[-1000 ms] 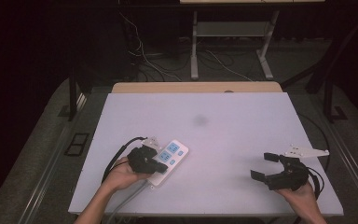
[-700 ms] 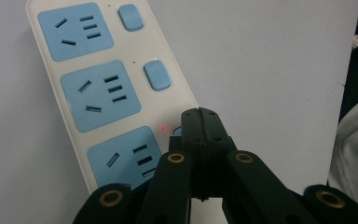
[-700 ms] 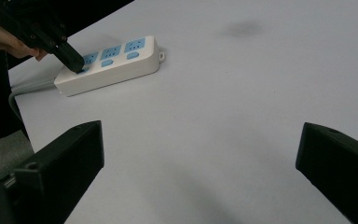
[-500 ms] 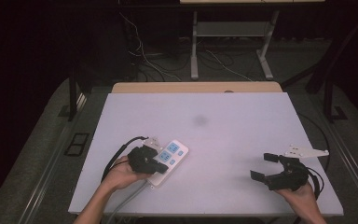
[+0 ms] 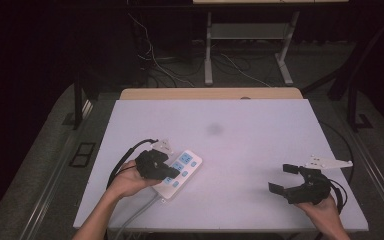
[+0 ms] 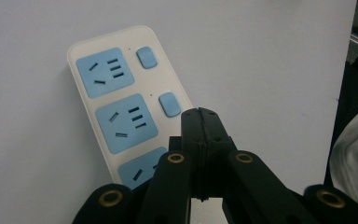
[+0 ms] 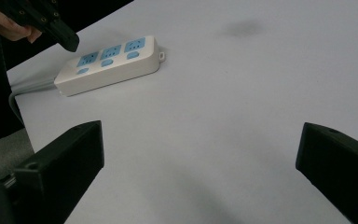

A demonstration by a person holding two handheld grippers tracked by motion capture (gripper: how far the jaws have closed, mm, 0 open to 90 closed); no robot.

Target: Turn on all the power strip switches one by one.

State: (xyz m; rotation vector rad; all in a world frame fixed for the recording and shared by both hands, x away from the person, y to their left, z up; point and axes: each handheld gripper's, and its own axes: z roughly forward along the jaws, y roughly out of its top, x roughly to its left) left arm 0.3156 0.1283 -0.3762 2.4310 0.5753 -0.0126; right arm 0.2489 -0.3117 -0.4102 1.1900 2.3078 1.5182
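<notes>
A white power strip (image 5: 186, 166) with blue sockets and blue switches lies on the white table (image 5: 250, 145), left of centre. My left gripper (image 5: 175, 173) is shut, its tips just above the strip's near half, with nothing between the jaws. In the left gripper view the closed tips (image 6: 200, 115) hang beside the middle switch of the power strip (image 6: 121, 107). My right gripper (image 5: 281, 178) stands open over bare table at the right front. The right gripper view shows my right gripper (image 7: 203, 140) with its jaws wide apart, and the power strip (image 7: 112, 63) farther off beneath my left gripper (image 7: 69, 41).
The strip's grey cable (image 5: 136, 214) runs off the table's front edge. A faint dark smudge (image 5: 214, 129) marks the tabletop behind the strip. A metal stand (image 5: 245, 35) and loose cables are on the floor behind the table.
</notes>
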